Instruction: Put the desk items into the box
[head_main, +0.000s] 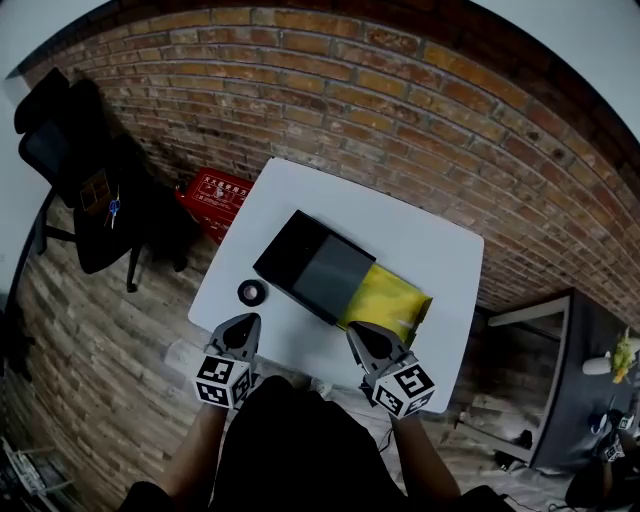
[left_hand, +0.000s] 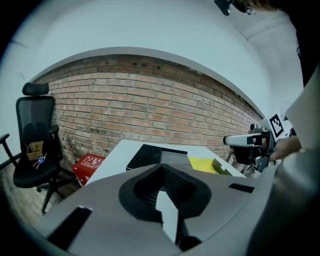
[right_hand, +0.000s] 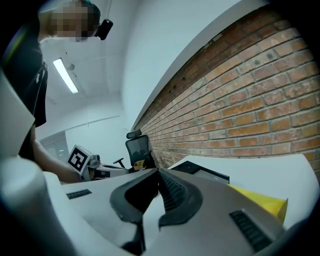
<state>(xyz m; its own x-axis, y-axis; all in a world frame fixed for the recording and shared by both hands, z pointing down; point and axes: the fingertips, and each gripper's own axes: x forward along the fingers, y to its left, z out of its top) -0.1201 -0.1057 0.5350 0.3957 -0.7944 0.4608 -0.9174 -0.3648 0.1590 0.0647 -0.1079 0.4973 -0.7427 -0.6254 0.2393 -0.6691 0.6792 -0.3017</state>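
A black box (head_main: 300, 255) with a grey half lies aslant on the middle of the white table (head_main: 430, 250). A yellow pouch (head_main: 385, 298) lies against its right end. A small black tape roll (head_main: 252, 292) sits on the table left of the box. My left gripper (head_main: 244, 326) hovers at the near table edge, just below the roll, jaws shut and empty. My right gripper (head_main: 358, 336) hangs at the near edge below the pouch, shut and empty too. The box (left_hand: 150, 154) and pouch (left_hand: 202, 164) show beyond the left gripper (left_hand: 163, 168). Past the right gripper (right_hand: 159, 173) I see the pouch (right_hand: 267, 202).
A red crate (head_main: 215, 195) stands on the floor beyond the table's left corner, with a black office chair (head_main: 80, 170) further left. A brick wall runs behind the table. A dark desk (head_main: 570, 380) stands at the right.
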